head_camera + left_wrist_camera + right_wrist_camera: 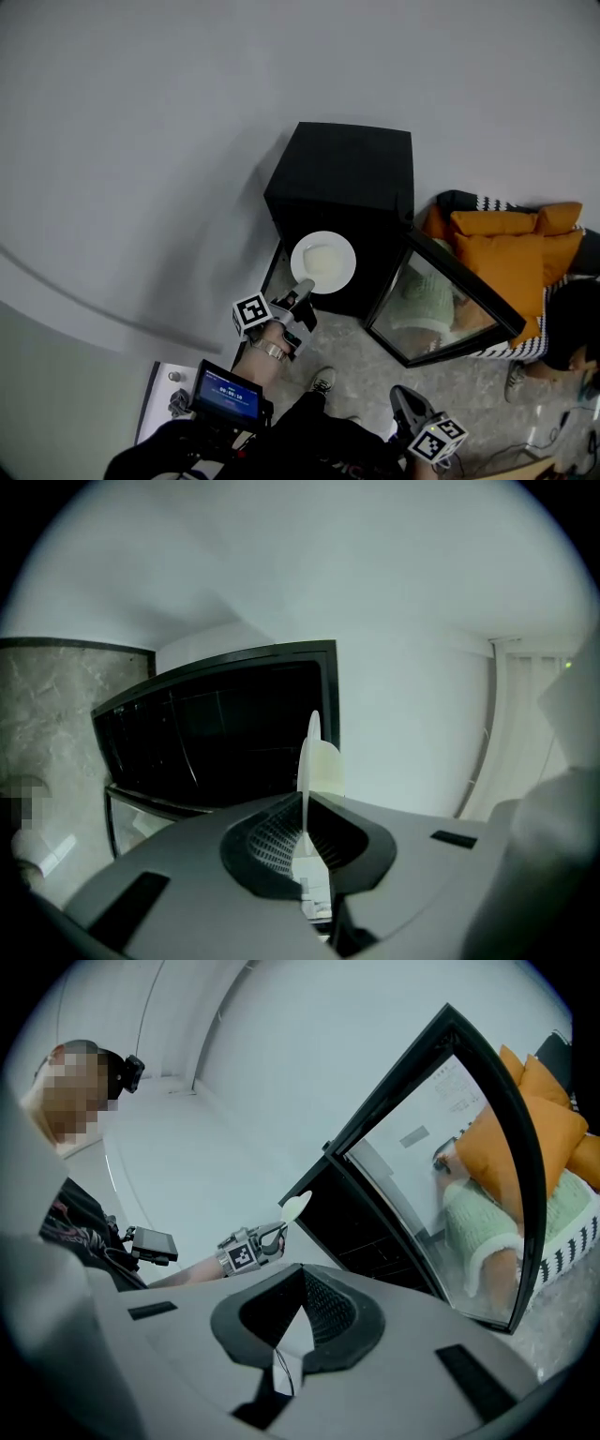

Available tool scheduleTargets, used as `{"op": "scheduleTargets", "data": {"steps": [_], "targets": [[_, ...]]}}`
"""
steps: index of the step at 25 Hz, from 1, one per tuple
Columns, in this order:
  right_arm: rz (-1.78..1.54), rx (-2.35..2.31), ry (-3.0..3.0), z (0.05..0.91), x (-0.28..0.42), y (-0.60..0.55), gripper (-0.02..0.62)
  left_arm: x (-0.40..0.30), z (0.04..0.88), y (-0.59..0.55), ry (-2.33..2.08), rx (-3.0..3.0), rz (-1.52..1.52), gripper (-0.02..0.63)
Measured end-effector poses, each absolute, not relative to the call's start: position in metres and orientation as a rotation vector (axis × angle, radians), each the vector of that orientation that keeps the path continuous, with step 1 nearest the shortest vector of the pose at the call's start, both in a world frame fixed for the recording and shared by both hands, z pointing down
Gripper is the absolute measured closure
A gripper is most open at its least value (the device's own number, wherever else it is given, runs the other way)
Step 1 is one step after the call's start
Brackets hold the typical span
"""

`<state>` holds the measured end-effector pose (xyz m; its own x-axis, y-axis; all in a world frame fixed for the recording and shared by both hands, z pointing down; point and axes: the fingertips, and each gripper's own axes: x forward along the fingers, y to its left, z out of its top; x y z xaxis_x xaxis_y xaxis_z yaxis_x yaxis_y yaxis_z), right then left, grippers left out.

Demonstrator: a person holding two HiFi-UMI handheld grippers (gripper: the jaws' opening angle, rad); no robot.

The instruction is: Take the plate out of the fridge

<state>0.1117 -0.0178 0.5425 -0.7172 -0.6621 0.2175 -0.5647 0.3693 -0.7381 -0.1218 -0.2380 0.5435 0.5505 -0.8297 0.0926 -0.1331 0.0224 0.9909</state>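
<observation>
A black mini fridge [347,178] stands on the floor against a white wall, its glass door [441,300] swung open to the right. My left gripper [302,291] is shut on the near rim of a white plate [322,262] and holds it just in front of the fridge's opening. In the left gripper view the plate [314,757] stands edge-on between the jaws, with the dark fridge interior [216,728] behind it. The right gripper view shows the plate [293,1207] at the fridge's front corner. My right gripper [403,398] hangs low near the door, jaws together and holding nothing.
Orange cushions [511,248] and a person in striped clothing [553,328] are to the right of the open door. A small screen [230,394] is strapped near my left arm. A white panel [155,403] lies on the stone floor at the lower left.
</observation>
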Motion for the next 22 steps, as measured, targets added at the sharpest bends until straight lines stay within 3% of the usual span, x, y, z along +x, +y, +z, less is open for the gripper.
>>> {"op": "scheduleTargets", "data": {"steps": [6,13,22], "targets": [[-1.234,-1.083,2.558,0.537,0.108,-0.014,0.597,-0.124,0.487,-0.247,-0.908,1.696,-0.613,0.589],[-1.212,-1.055,2.562,0.525,0.107,-0.014,0.597,-0.127,0.426,-0.271,-0.875,1.627,-0.763,0.589],[-1.179,-1.111,2.516,0.517,0.113,-0.023,0.597,-0.117,0.411,-0.343,-0.95,1.492,-0.808,0.589]]}}
